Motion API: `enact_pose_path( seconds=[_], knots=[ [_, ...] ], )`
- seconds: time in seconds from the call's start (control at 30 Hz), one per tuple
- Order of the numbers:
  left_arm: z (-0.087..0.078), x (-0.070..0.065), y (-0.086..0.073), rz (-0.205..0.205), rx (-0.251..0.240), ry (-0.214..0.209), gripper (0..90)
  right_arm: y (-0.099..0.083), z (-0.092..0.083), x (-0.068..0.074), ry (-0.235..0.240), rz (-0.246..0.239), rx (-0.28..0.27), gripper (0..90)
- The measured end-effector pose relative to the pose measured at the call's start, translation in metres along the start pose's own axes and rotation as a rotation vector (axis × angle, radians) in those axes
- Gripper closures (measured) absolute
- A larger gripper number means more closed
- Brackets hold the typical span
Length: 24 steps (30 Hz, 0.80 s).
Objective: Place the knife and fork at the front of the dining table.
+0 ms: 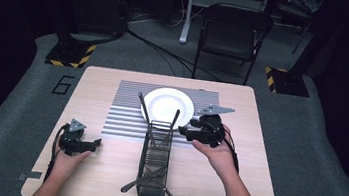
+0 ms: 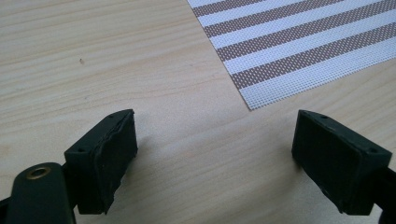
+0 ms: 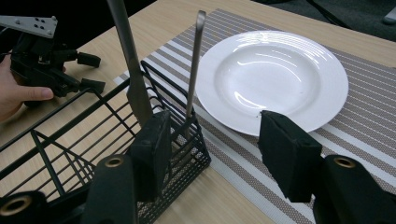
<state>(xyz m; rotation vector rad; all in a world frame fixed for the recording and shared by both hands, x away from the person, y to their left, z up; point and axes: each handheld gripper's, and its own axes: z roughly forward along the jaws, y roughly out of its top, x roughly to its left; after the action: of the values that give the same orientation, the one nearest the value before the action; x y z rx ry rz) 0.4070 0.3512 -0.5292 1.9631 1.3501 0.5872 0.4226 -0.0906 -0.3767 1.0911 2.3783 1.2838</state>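
Note:
A black wire cutlery basket (image 1: 155, 158) (image 3: 93, 135) lies long-ways in the middle of the table. Two utensil handles rise from its far end, a broad one (image 3: 128, 60) and a thin one (image 3: 194, 60). More cutlery (image 1: 145, 177) pokes out at its near end. A white plate (image 1: 167, 106) (image 3: 275, 77) sits on a striped placemat (image 1: 125, 114) (image 2: 299, 42) (image 3: 369, 121). My right gripper (image 1: 184, 130) (image 3: 212, 126) is open beside the basket's far end, over the plate's rim. My left gripper (image 1: 97, 143) (image 2: 215, 126) (image 3: 92, 72) is open over bare wood near the placemat's corner.
The wooden table (image 1: 103, 170) has bare room at left and right of the basket. A folding chair (image 1: 233, 34) stands beyond the far edge, and cables (image 1: 158, 48) run across the floor.

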Motion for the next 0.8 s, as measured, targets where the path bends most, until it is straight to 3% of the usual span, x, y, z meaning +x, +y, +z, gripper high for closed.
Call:
enact_pose_path(
  seconds=[0.47, 0.8],
  knots=[
    [0.001, 0.0, 0.0, -0.003, -0.007, 0.002, 13.8, 0.004, 0.019, 0.005, 0.02, -0.012, 0.017, 50.9],
    [0.001, 0.0, 0.0, -0.003, -0.007, 0.002, 13.8, 0.008, 0.029, 0.009, 0.021, -0.02, -0.006, 55.7]
  ],
)
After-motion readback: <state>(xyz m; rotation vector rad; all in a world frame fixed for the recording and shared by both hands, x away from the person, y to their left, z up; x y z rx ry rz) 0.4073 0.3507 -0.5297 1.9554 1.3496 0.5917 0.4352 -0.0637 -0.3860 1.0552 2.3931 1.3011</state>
